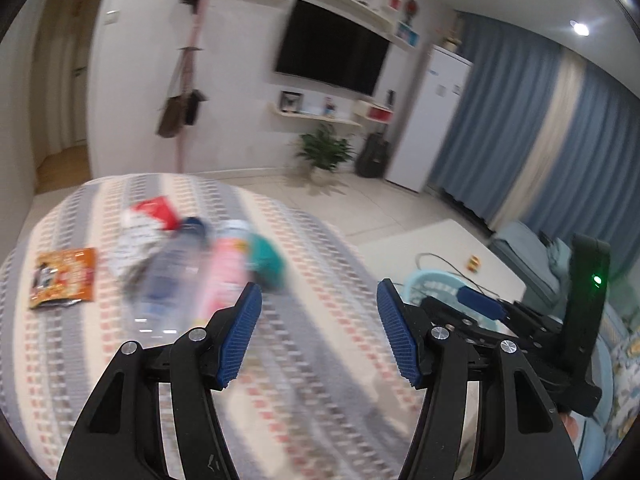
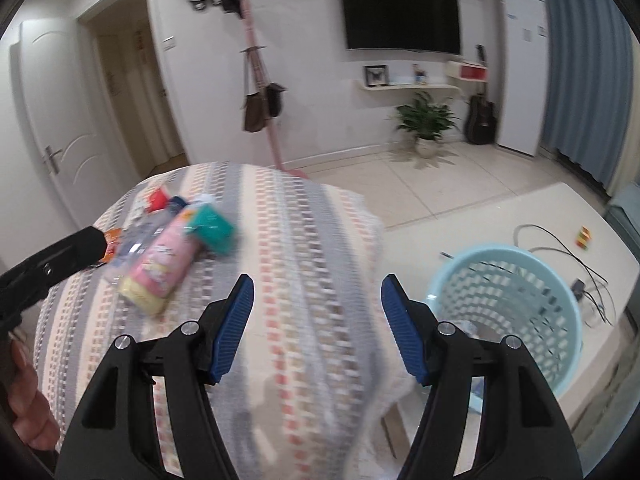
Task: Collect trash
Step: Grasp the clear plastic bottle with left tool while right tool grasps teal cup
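Trash lay in a loose heap on the patterned tablecloth (image 2: 304, 240), toward its far left part: clear plastic bottle (image 1: 168, 276), pink packet (image 2: 160, 264), teal pack (image 2: 212, 228), red-and-white wrapper (image 1: 154, 212), and an orange snack bag (image 1: 64, 276) set slightly apart at the left edge. Blurred in both views (finer detail not legible). Noted light blue lattice basket (image 2: 516, 312) standing off the table's right corner, on a pale lower surface, well apart from the heap; nothing discernible inside.

Left gripper (image 1: 318, 332): blue pads spread wide, nothing between them, held above the cloth just short of the heap. Right gripper (image 2: 316, 328): likewise spread wide and empty, above the cloth between heap and basket.

Step judged to be the approach to a first pickup; no item yet gripped. Next move judged to call for lowering the left tongs over one item, most likely the pink packet or bottle nearest its pads, closing squarely across the narrow side, then carrying it right to the basket. Bottle likely to roll or slip if pinched off-centre.
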Demonstrator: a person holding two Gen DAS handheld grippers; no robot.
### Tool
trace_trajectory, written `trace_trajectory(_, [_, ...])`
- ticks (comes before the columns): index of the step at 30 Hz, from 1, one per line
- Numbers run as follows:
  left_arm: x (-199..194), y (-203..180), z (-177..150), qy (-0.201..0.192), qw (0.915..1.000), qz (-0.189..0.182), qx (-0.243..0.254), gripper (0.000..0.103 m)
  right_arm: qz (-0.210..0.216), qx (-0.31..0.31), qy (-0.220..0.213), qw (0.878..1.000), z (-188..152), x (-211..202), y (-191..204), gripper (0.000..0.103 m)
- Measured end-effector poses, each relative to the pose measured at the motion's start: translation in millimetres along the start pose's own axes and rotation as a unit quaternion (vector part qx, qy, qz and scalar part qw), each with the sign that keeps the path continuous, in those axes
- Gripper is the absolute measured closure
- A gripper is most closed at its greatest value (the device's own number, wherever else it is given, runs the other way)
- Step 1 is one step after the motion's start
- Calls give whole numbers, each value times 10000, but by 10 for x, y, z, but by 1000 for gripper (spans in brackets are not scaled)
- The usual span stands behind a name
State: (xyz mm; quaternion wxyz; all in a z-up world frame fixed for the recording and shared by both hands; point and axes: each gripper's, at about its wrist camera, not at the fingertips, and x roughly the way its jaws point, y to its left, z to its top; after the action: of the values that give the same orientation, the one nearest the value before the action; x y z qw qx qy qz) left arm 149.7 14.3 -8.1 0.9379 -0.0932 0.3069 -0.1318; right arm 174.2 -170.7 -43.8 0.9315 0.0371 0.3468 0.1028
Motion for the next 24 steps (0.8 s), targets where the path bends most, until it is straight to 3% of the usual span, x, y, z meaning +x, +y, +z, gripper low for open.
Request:
trace_trajectory(4, [0,445,53,171,9993,176,-280,44,200,-224,52,9995,31,93,337,41])
trace_trajectory(8, [144,762,42,653,9961,304,-503,44,250,-592,100,9979,68,169,666,54])
trace_trajectory(10, [233,891,42,773,9945,261,-664,44,249,-736,97,9969,118,195,777,55])
trace_trajectory(20, [752,1136,126,1172,9895,470,-699,44,663,-533,366,9957,363,597,762,55])
trace_trajectory(24, [926,1226,99,1292,9875,468,-771,44,618,-797,470,9938,406,762,806,53])
